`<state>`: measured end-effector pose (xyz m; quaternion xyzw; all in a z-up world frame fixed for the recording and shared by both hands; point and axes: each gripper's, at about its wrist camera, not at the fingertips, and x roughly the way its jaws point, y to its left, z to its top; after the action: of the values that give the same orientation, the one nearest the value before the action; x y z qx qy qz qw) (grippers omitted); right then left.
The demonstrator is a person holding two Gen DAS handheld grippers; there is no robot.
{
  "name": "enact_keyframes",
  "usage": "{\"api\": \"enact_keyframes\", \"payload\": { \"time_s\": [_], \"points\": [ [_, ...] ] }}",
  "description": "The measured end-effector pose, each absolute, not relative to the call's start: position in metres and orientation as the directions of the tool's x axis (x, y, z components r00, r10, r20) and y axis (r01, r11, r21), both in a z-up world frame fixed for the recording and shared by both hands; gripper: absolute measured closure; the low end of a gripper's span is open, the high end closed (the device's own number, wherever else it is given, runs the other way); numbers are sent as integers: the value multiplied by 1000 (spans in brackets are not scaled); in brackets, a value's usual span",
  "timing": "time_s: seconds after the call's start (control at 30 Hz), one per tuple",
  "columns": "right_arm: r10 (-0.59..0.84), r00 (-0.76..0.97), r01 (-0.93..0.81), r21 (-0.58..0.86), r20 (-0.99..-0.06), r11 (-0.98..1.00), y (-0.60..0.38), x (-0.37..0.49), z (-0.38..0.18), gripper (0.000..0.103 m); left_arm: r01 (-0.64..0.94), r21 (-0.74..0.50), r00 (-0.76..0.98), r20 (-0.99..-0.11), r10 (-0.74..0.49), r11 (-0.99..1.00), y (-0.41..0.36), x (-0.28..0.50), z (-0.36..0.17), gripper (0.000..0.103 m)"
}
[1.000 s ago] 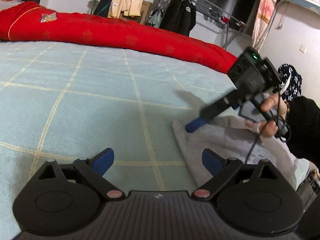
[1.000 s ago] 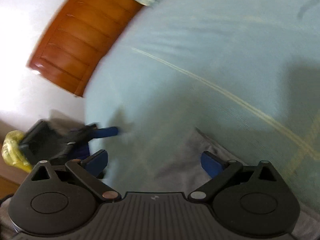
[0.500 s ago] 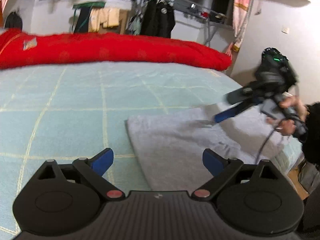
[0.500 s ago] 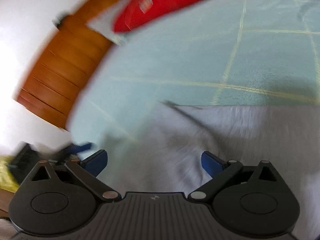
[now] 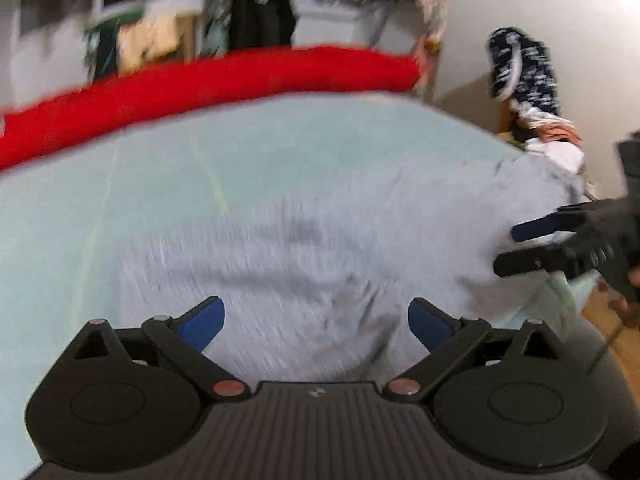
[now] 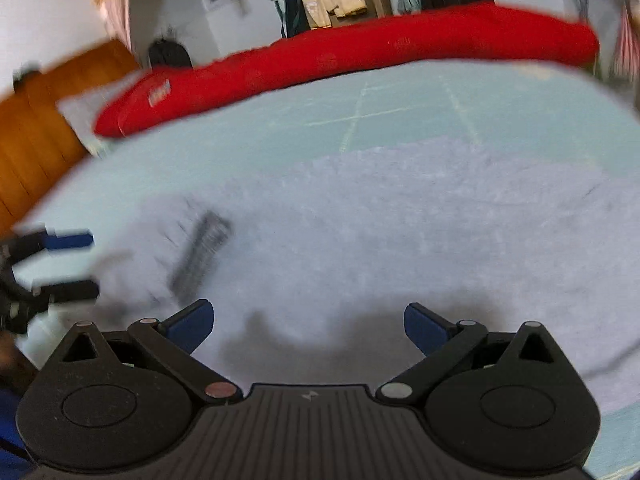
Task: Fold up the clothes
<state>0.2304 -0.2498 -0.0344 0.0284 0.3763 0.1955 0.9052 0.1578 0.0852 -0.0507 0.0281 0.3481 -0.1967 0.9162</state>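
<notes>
- Grey garment (image 5: 304, 248): spread flat on the bed (image 5: 160, 184), at the near edge; fleecy surface, lightly rumpled. Long axis running side to side across both wrist views; far edge roughly straight. One end draped over the bed's corner toward the right hand-held gripper in the left wrist view. Type of garment and which end is neck or hem not readable through motion blur.
- Dark ribbed patch (image 6: 200, 256): on the garment's left portion in the right wrist view, lying at a slant; cannot tell whether label, cuff or print.
- Left hand-held gripper (image 5: 316, 318): blue fingers spread wide, nothing between them, poised above the garment's near edge. Seen from the right wrist view (image 6: 72, 264) at the far left, fingers apart, just beside the garment's left end.
- Right hand-held gripper (image 6: 308, 320): blue fingers spread wide, empty, above the garment's near middle, its shadow falling on the cloth. Seen from the left wrist view (image 5: 520, 248) at the right, fingers apart, at the garment's draped end; contact with the cloth not discernible.
- Bed: pale green cover with thin yellow grid lines.
- Red quilt (image 6: 340, 56): rolled long, lying along the far side of the bed, well apart from the garment.
- Wooden headboard (image 6: 32, 128): at the left end of the bed in the right wrist view.
- Hanging clothes (image 5: 260, 16): dark and tan pieces behind the bed, blurred.
- Containers: none discernible.
</notes>
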Motion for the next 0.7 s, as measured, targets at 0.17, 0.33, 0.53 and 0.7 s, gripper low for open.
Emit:
{"api": "enact_keyframes", "payload": {
  "time_s": [0.17, 0.33, 0.53, 0.7],
  "points": [
    [341, 659, -344, 135, -671, 929, -255, 213, -60, 0, 296, -69, 690, -674, -263, 953, 82, 131, -74, 5],
    [351, 702, -335, 147, -620, 931, -264, 200, -60, 0, 254, -56, 741, -631, -231, 966, 75, 102, -51, 5],
    [291, 783, -268, 125, -550, 955, -291, 196, -41, 0, 289, -20, 770, -589, -245, 957, 56, 103, -31, 5],
    [275, 766, -185, 210, -581, 960, -326, 197, -66, 0, 310, -70, 777, -556, -295, 948, 48, 114, -32, 4]
  ]
}}
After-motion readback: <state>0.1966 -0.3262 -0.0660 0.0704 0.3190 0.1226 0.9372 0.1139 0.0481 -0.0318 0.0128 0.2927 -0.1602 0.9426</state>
